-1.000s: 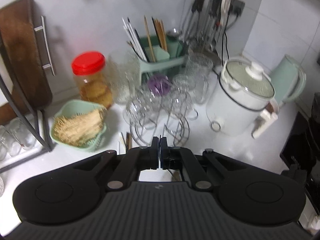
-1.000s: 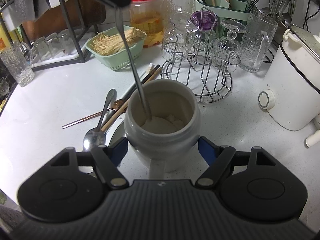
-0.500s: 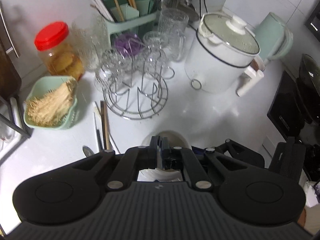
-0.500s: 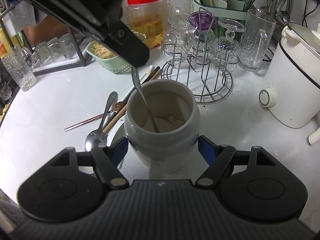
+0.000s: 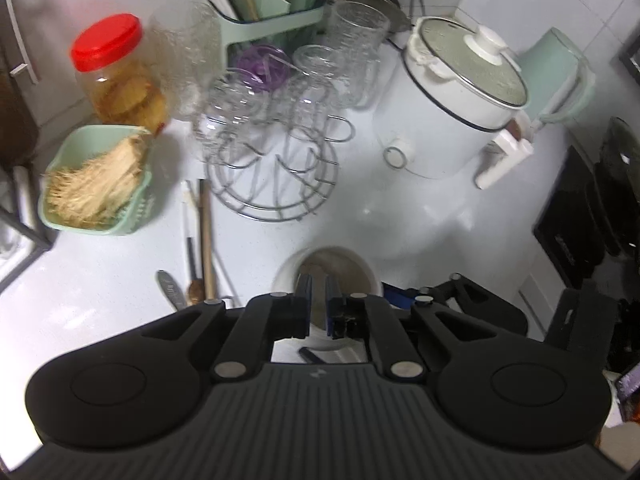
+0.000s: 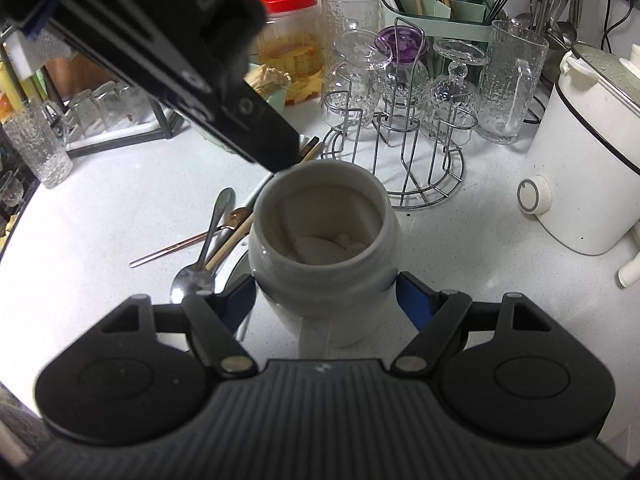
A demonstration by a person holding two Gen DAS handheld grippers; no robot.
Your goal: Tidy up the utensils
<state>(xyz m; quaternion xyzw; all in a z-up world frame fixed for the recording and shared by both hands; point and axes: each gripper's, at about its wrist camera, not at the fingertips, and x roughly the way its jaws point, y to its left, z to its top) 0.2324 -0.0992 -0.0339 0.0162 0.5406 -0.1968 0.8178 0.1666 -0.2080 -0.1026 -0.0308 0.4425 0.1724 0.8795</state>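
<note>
My right gripper (image 6: 326, 296) is shut on a grey ceramic jar (image 6: 324, 280) that stands upright on the white counter, blue pads pressed to both its sides. My left gripper (image 5: 318, 280) hovers right over the jar's mouth (image 5: 352, 258). Its jaws are opening, with a narrow gap and nothing visible between the pads. In the right wrist view the left gripper (image 6: 276, 152) reaches the jar's rim from the upper left. A thin handle (image 6: 287, 222) faintly shows against the jar's inner wall. A silver spoon (image 6: 192, 276), chopsticks (image 6: 236, 236) and a rose-gold utensil (image 6: 176, 246) lie left of the jar.
Behind the jar stands a wire rack of upturned glasses (image 6: 400, 120), then a green utensil caddy (image 6: 436, 20). A white rice cooker (image 6: 588, 152) is at the right. A red-lidded jar (image 5: 116, 72) and a green basket of toothpicks (image 5: 96, 184) sit at the left.
The left gripper sank to the jar's mouth, lowering the spoon it held inside. Its jaws have parted and the spoon no longer hangs from them. The right gripper and jar stayed put.
</note>
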